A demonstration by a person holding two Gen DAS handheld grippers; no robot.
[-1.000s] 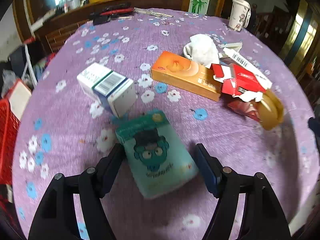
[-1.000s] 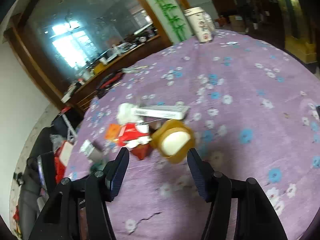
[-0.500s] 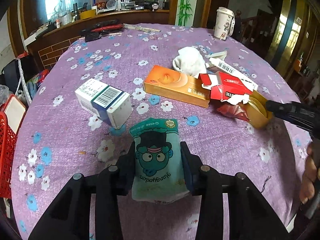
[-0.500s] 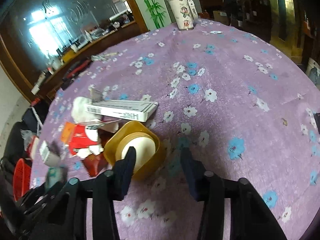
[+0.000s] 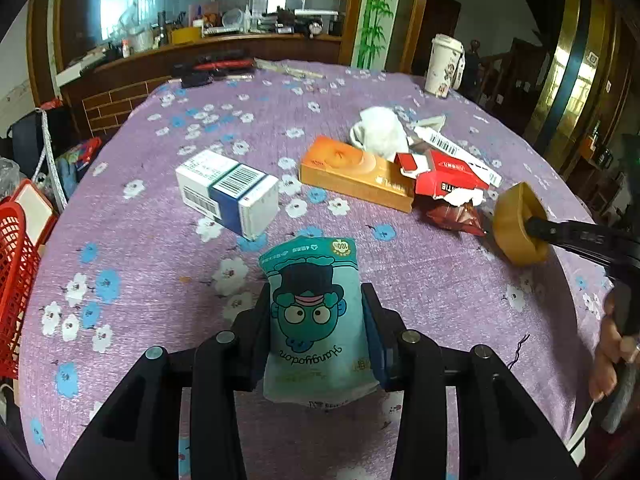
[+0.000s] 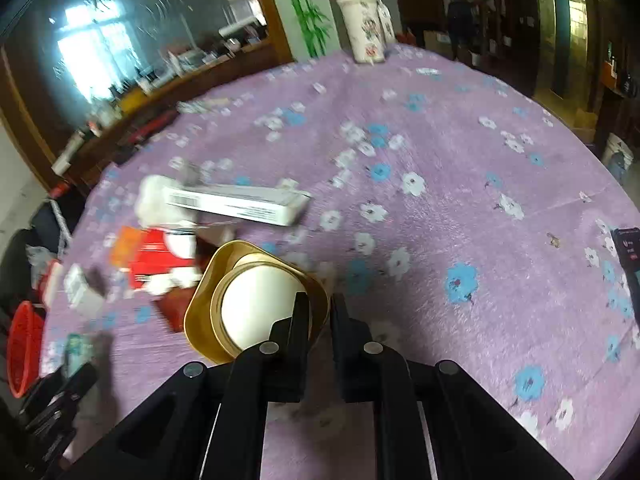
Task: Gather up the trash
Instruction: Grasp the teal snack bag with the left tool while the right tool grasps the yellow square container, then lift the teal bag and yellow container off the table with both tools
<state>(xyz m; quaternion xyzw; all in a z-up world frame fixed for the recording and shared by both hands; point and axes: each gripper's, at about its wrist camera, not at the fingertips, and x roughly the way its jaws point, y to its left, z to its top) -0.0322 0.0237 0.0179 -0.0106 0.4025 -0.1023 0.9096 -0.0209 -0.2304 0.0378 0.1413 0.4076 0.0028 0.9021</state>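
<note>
Trash is what's scattered all over this bench [image 5: 140,220] with the purple flowered cloth, so both hands are grabbing a piece each.

Left wrist view: the left gripper [image 5: 316,320] is squeezing a teal snack pouch [image 5: 314,320] with a cartoon face, pads pressing on both its long sides, jaws partly closed to about the pouch's width. It's taking it across the narrow way, which makes sense for a soft flat bag, since that's probably the only way it won't flop out. The pouch's far end looks to be resting on the cloth or just off it, can't tell which. Beyond it a white and blue box [image 5: 228,194] is lying on its side, then an orange box [image 5: 356,178], a red carton [image 5: 444,176] that's torn open, a crumpled white tissue [image 5: 380,132] and a long white box [image 5: 452,148], all bunched together. A red basket [image 5: 16,264] is sitting off the left edge, my guess for where it all goes.

Right wrist view: the right gripper [image 6: 320,314] is pinching the rim of a gold tub [image 6: 208,280], one finger inside, one outside, jaws nearly shut on the thin wall. Rim grip seems the sensible choice, as the tub is too wide to span. The tub is tilted, with its open mouth facing the camera. A tall paper cup [image 6: 364,24] is standing upright at the far edge, well apart from the pile.
</note>
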